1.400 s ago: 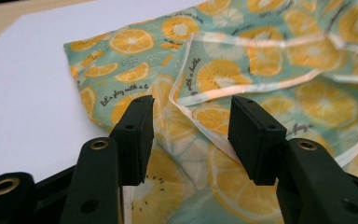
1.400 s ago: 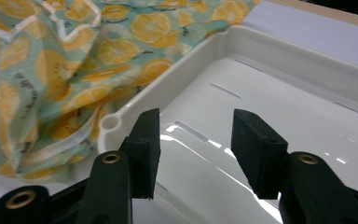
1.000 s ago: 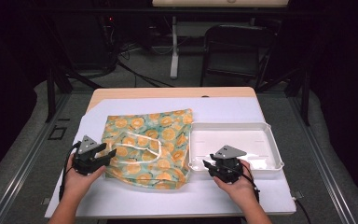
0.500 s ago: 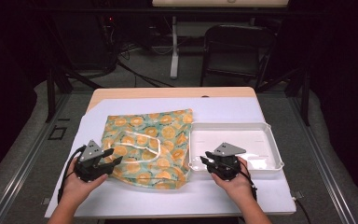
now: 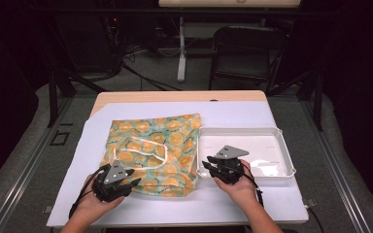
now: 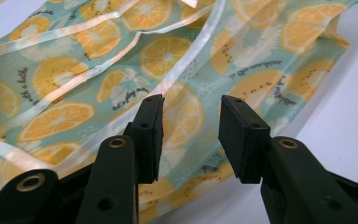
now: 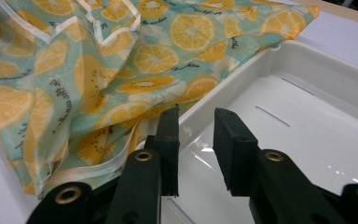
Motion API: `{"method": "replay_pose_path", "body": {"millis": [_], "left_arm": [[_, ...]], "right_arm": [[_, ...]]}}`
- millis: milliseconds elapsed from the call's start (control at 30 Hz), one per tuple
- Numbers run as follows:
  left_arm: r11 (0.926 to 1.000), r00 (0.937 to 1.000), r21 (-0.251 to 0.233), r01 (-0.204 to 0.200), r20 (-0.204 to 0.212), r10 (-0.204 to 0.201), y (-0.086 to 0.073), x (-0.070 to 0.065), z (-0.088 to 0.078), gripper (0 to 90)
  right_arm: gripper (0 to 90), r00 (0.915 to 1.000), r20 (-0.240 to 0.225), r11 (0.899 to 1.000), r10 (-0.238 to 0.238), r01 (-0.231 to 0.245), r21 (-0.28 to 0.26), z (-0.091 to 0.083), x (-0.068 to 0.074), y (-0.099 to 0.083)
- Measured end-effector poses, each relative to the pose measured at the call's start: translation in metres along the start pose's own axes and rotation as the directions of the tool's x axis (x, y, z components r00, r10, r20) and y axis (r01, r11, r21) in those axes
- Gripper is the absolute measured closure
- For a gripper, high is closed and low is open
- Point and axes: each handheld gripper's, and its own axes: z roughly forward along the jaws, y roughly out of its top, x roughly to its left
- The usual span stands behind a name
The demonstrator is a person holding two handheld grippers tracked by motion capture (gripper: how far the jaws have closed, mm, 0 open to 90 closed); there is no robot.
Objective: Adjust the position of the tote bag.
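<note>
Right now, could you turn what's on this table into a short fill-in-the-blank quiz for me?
1. The bag is printed with slices of ____.
2. The white tray lies to the ____ of the bag in the high view.
3. The right tool straddles the tray's ____.
4. The left tool hovers over the ____.

Missing words: orange; right; rim; bag

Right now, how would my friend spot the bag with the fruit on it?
Find the white sheet covering the table. Left of the white tray lies a flat bag. It is the only colourful thing there: teal, printed with orange slices, with pale shiny handles.
</note>
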Motion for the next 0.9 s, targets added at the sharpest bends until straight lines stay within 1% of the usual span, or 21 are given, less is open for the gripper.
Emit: {"method": "replay_pose_path", "body": {"millis": [133, 200, 233, 333, 367, 400, 500, 567, 600, 633, 667, 733, 767, 800, 867, 900], "left_arm": [[0.9999, 0.9995, 0.01, -0.009, 0.032, 0.009, 0.001, -0.004, 0.002, 60.3], [0.9998, 0.9991, 0.005, -0.019, 0.038, 0.019, 0.002, -0.006, 0.004, 61.5], [0.9994, 0.9983, 0.018, -0.029, 0.051, 0.029, 0.002, -0.007, 0.004, 62.4], [0.9985, 0.9973, 0.02, -0.05, 0.054, 0.049, 0.003, -0.012, 0.009, 63.0], [0.9985, 0.9973, 0.02, -0.05, 0.054, 0.049, 0.003, -0.012, 0.009, 62.8], [0.998, 0.9964, 0.028, -0.056, 0.066, 0.055, 0.004, -0.013, 0.009, 62.6], [0.9976, 0.9958, 0.021, -0.067, 0.064, 0.065, 0.004, -0.016, 0.01, 61.0], [0.9965, 0.9943, 0.028, -0.078, 0.075, 0.076, 0.004, -0.017, 0.011, 60.6], [0.9965, 0.9948, 0.027, -0.079, 0.067, 0.077, 0.004, -0.018, 0.012, 59.8], [0.9959, 0.9942, 0.033, -0.084, 0.07, 0.081, 0.004, -0.019, 0.013, 59.8], [0.9957, 0.9947, 0.029, -0.088, 0.057, 0.086, 0.004, -0.02, 0.014, 59.4], [0.9947, 0.9941, 0.042, -0.094, 0.06, 0.091, 0.004, -0.02, 0.015, 59.3], [0.9949, 0.9945, 0.041, -0.093, 0.052, 0.091, 0.004, -0.02, 0.016, 60.0], [0.9942, 0.994, 0.051, -0.095, 0.058, 0.092, 0.004, -0.02, 0.016, 60.4], [0.9937, 0.9943, 0.05, -0.1, 0.041, 0.098, 0.003, -0.021, 0.018, 60.8], [0.9926, 0.9937, 0.06, -0.105, 0.044, 0.103, 0.003, -0.021, 0.017, 60.9]], "right_arm": [[71.2, 1.0, -0.002, 1.0, 0.0, 0.0, -0.001, 0.0, 0.0, 0.0], [71.1, 1.0, 0.001, 1.0, 0.002, -0.002, -0.002, 0.0, 0.0, 0.0], [71.1, 1.0, 0.001, 1.0, 0.003, -0.003, -0.003, 0.0, 0.0, 0.0], [70.8, 1.0, -0.002, 1.0, 0.004, -0.004, -0.001, 0.0, 0.0, 0.0], [70.8, 1.0, -0.002, 1.0, 0.004, -0.004, -0.001, 0.0, 0.0, 0.0], [70.7, 1.0, -0.001, 1.0, 0.002, -0.002, -0.002, 0.001, 0.0, -0.001], [70.6, 1.0, -0.004, 1.0, 0.001, -0.001, -0.001, 0.001, 0.0, 0.0], [70.5, 1.0, -0.005, 1.0, 0.0, 0.0, -0.002, 0.001, 0.0, 0.0], [70.4, 1.0, -0.006, 1.0, 0.0, 0.0, -0.001, 0.001, 0.0, 0.0], [70.4, 1.0, -0.005, 1.0, 0.001, -0.001, -0.002, 0.001, 0.0, -0.001], [70.4, 1.0, -0.005, 1.0, 0.001, -0.001, -0.003, 0.001, 0.0, -0.001], [70.3, 1.0, -0.006, 1.0, 0.0, 0.0, -0.002, 0.001, 0.0, -0.001], [70.1, 1.0, -0.007, 1.0, 0.003, -0.003, -0.003, 0.001, 0.001, -0.001], [69.9, 1.0, -0.007, 1.0, 0.001, -0.001, -0.001, 0.001, 0.001, -0.001], [69.8, 1.0, -0.007, 1.0, 0.0, 0.0, 0.001, 0.002, 0.001, -0.001], [69.7, 1.0, -0.008, 1.0, -0.001, 0.001, 0.001, 0.002, 0.001, -0.001]]}}
